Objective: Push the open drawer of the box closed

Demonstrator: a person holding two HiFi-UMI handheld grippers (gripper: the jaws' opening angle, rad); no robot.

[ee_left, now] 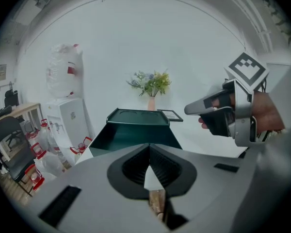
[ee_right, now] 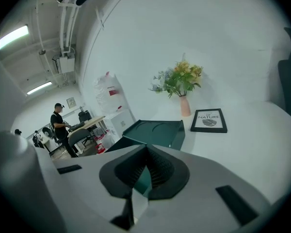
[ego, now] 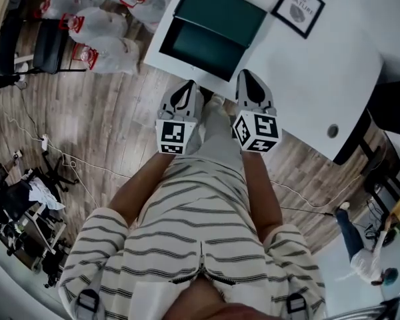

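A white table fills the far right of the head view, above a wood-plank floor that spreads left and near. At the table's far left corner sits a dark green box with a flat tray-like top. Its drawer is pulled out toward the person, showing a dark green inside, and the drawer front lies close to the table's near edge.

The person wears a striped top and holds both tools just near of the drawer. The left gripper points at the drawer front from the table edge. Its jaws are pressed together at the tips with nothing between them. In its own view the open drawer lies straight ahead. The right gripper is just to the right, its tip over the table beside the drawer's near right corner. Its jaws are likewise clenched and empty. Whether either tip touches the drawer cannot be told.

On the floor to the far left lie clear plastic bags with red markings, beside a dark chair. To the right of the box a black picture frame stands on the table. Beyond it is a pink vase of flowers against the white wall. A small round hole sits near the table's right edge.
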